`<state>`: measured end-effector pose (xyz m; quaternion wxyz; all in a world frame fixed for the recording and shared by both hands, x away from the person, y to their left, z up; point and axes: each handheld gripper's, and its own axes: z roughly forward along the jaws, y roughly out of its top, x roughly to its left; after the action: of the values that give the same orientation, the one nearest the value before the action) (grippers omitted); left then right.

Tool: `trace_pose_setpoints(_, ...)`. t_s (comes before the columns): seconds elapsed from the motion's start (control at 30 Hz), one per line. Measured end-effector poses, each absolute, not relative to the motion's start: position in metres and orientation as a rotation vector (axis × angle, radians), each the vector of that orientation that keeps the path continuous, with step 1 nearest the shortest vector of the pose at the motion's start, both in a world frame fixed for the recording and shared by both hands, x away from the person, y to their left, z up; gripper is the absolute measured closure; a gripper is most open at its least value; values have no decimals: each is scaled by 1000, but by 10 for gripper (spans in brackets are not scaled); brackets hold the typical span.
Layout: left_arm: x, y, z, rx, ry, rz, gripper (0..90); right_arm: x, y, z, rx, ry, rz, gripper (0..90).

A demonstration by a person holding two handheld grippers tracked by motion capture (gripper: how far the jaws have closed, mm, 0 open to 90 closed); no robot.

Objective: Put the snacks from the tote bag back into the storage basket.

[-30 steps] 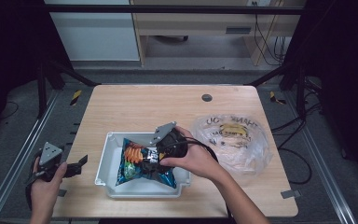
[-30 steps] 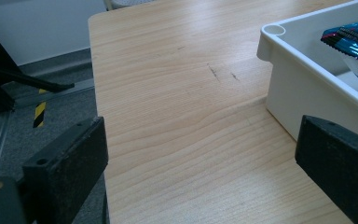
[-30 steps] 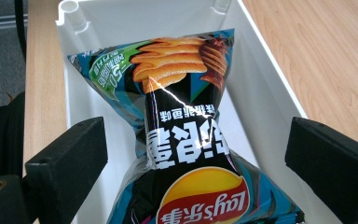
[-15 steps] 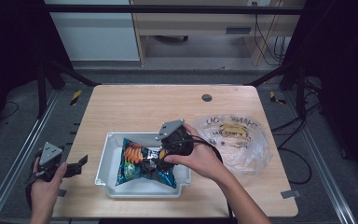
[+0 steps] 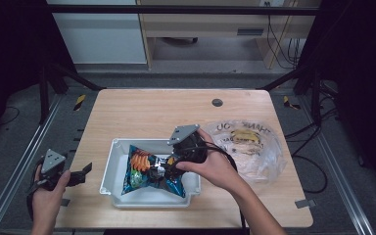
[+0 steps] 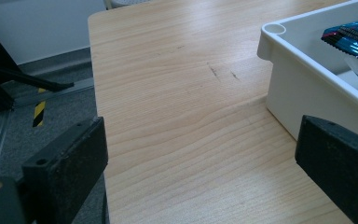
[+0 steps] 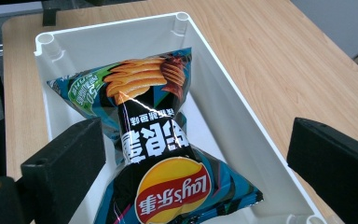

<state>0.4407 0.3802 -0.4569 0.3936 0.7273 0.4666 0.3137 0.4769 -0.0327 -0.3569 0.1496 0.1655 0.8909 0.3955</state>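
Observation:
A blue and black chips bag (image 5: 152, 171) lies in a white tray (image 5: 115, 147) near the table's front. My right gripper (image 5: 165, 168) hovers over the bag's right end, open, with nothing between its jaws. In the right gripper view the bag (image 7: 154, 140) lies pinched at its middle inside the tray (image 7: 242, 116), and my right gripper (image 7: 200, 154) has its jaws spread wide above it. My left gripper (image 5: 81, 174) stays open at the table's left edge. Its own view has my left gripper (image 6: 200, 163) over bare wood beside the tray's wall (image 6: 303, 88).
A clear plastic shopping bag (image 5: 247, 142) with yellow items inside lies right of the tray. A small round grommet (image 5: 217, 102) sits near the table's far edge. Bare wood stretches across the far half of the table (image 5: 142, 112).
My right gripper has drawn back slightly to the right and away from the bag. The bag, the tray and my left gripper have stayed put.

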Motion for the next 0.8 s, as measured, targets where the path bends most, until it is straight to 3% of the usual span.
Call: trace_pose_setpoints(0.8, 441, 379, -457, 1847, 1182, 792, 21, 470, -71, -341, 646, 2405, 1144, 53)
